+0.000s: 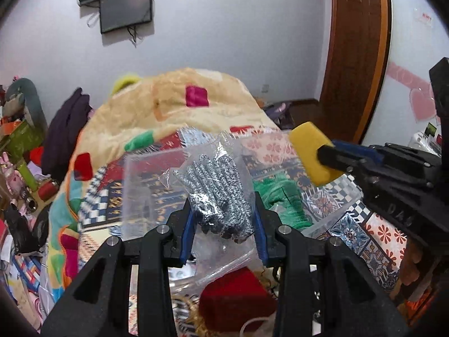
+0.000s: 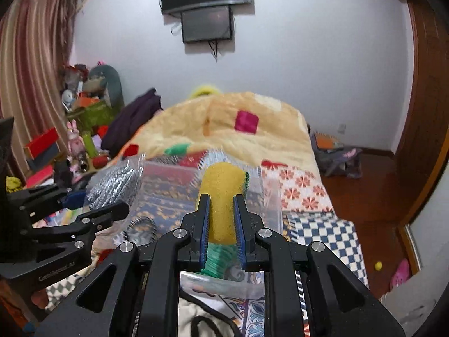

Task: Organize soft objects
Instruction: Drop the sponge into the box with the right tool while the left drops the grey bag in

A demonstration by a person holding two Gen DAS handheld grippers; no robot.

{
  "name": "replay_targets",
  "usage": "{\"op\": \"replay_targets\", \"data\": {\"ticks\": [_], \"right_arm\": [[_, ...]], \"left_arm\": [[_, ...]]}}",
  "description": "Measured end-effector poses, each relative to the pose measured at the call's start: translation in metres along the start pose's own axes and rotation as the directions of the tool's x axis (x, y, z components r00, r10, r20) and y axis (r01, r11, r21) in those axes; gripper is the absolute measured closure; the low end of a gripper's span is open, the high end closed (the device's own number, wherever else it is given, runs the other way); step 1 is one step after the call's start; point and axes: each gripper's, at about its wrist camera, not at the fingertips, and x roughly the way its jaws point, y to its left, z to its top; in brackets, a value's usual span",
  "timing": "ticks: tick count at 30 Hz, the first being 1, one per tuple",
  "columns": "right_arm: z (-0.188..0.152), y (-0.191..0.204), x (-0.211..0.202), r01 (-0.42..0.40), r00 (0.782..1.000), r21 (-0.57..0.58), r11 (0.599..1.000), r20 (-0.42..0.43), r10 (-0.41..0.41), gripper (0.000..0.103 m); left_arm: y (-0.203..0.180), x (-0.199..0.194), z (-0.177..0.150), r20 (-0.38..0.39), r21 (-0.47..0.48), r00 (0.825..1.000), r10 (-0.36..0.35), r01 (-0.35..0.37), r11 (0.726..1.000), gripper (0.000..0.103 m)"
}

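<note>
Right gripper (image 2: 221, 221) fingers clamp the yellow sponge (image 2: 223, 193) pointing forward; left gripper (image 1: 223, 224) fingers clamp the bagged scourers (image 1: 217, 193) lengthwise.

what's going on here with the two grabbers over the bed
A person is sorting soft things over a bed, with a gripper in each hand. The left gripper is shut on a clear bag of gray gloves, held up above a clear plastic bin. The right gripper is shut on a yellow sponge, also held in the air near the bin. A green cloth already lies in the bin, and a red block sits lower down, near the camera.
</note>
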Motion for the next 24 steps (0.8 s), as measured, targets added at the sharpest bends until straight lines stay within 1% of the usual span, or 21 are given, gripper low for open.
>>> {"op": "replay_targets", "data": {"ticks": [4, 9, 13, 14, 15, 16, 18, 21, 22, 23, 24], "right_arm": [[-0.006, -0.003, 0.014, -0.001, 0.999, 0.003, 1.0, -0.052, 0.001, 0.088], [-0.011, -0.004, 0.025, -0.006, 0.995, 0.006, 1.0, -0.098, 0.007, 0.088], [-0.013, -0.002, 0.032, -0.026, 0.991, 0.011, 1.0, -0.13, 0.027, 0.084], [-0.014, -0.001, 0.032, -0.028, 0.991, 0.01, 1.0, -0.131, 0.029, 0.081], [-0.014, -0.001, 0.03, -0.027, 0.991, 0.009, 1.0, -0.131, 0.028, 0.075], [-0.014, -0.001, 0.027, -0.025, 0.992, 0.007, 1.0, -0.126, 0.026, 0.073], [-0.013, -0.002, 0.024, -0.022, 0.994, 0.005, 1.0, -0.109, 0.023, 0.062], [-0.011, -0.004, 0.01, -0.021, 0.997, 0.01, 1.0, -0.072, 0.022, 0.052], [-0.01, -0.005, 0.007, -0.024, 0.998, 0.015, 1.0, -0.064, 0.025, 0.051], [-0.009, -0.005, 0.003, -0.028, 0.998, 0.019, 0.999, -0.055, 0.029, 0.047], [-0.009, -0.006, -0.003, -0.031, 0.998, 0.021, 0.999, -0.045, 0.032, 0.043]], "left_arm": [[-0.001, 0.019, -0.001, -0.047, -0.006, 0.999, -0.013, 0.012, 1.0, 0.067], [0.0, 0.032, -0.001, -0.092, -0.012, 0.995, -0.027, 0.026, 1.0, 0.066], [-0.002, 0.034, -0.003, -0.099, -0.016, 0.995, -0.012, 0.01, 1.0, 0.063], [-0.002, 0.033, -0.003, -0.096, -0.017, 0.995, -0.011, 0.009, 1.0, 0.06], [-0.002, 0.032, -0.004, -0.092, -0.017, 0.996, -0.009, 0.008, 1.0, 0.059], [-0.002, 0.03, -0.003, -0.086, -0.015, 0.996, -0.007, 0.005, 1.0, 0.059], [-0.003, 0.024, -0.003, -0.074, -0.009, 0.997, -0.004, 0.003, 1.0, 0.056], [-0.001, 0.011, -0.001, -0.044, -0.019, 0.999, -0.006, 0.005, 1.0, 0.049], [0.0, 0.006, -0.001, -0.032, -0.024, 0.999, -0.008, 0.007, 1.0, 0.046], [0.002, -0.001, -0.001, -0.016, -0.03, 1.0, -0.01, 0.01, 1.0, 0.043], [0.003, -0.008, -0.001, -0.002, -0.033, 1.0, -0.009, 0.009, 0.999, 0.041]]}}
